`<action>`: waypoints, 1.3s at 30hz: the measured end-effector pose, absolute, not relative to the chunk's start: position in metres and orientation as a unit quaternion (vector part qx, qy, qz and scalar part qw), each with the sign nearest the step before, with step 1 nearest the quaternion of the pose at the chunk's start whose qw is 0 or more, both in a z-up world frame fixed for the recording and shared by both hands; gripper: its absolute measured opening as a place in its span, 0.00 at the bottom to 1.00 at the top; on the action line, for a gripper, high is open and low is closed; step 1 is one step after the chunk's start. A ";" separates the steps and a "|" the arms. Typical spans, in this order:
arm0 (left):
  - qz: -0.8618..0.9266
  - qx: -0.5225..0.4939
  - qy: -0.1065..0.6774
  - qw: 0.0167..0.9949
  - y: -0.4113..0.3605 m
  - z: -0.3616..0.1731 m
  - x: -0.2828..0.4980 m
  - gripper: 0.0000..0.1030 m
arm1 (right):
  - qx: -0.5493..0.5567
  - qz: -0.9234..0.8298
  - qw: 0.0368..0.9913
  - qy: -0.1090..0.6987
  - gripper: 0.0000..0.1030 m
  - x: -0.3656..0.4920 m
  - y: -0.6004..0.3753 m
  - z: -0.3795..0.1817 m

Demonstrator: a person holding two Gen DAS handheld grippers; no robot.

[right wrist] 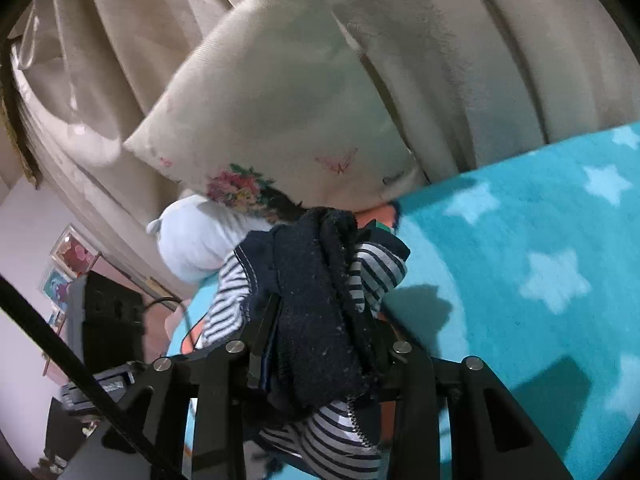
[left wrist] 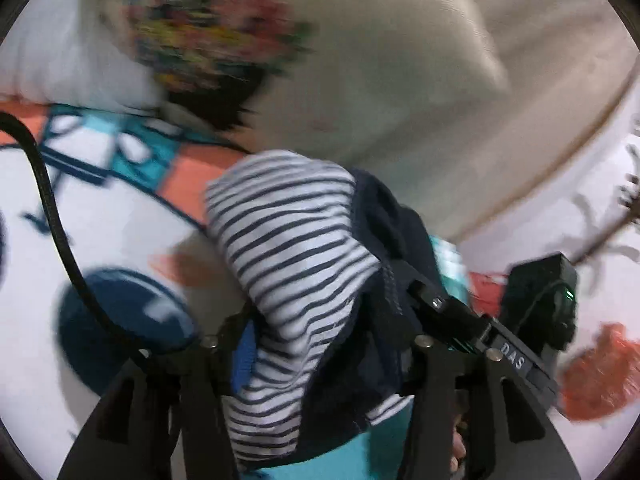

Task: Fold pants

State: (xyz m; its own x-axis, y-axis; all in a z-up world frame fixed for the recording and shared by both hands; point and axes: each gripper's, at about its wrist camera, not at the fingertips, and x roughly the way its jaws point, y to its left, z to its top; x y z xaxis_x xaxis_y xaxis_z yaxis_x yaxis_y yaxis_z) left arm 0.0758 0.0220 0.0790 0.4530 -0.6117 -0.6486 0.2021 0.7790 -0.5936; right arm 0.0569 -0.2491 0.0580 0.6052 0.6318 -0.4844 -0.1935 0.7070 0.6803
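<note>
The pants are navy outside with a white-and-navy striped lining. In the left wrist view they bulge out between the fingers of my left gripper, which is shut on them. The other gripper's body shows at the right, close by. In the right wrist view the same pants hang bunched from my right gripper, which is shut on the navy fabric, with the striped lining spilling out on both sides. Both grippers hold the pants lifted above the bed.
A turquoise blanket with white stars covers the bed. A white sheet with blue and orange shapes lies to the left. A cream pillow with a floral print and a beige padded headboard stand behind. A black cable hangs left.
</note>
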 end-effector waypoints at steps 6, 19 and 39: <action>-0.208 -0.236 0.505 0.804 0.053 0.037 0.070 0.48 | 0.259 0.163 0.846 0.437 0.48 0.077 -0.240 0.011; -0.098 -0.152 0.358 0.916 0.107 0.071 -0.001 0.68 | 0.245 0.245 0.856 0.383 0.57 0.067 -0.185 0.067; -0.128 -0.220 0.390 0.885 0.151 0.035 0.024 0.75 | 0.355 0.146 0.828 0.408 0.59 0.105 -0.218 0.040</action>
State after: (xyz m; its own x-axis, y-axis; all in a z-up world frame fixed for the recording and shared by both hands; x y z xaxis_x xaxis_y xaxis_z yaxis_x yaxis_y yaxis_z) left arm 0.0236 0.1510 0.0352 0.6637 -0.3971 -0.6339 0.0546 0.8709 -0.4884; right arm 0.1051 -0.2177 0.0396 0.6239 0.5312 -0.5732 0.0485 0.7057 0.7069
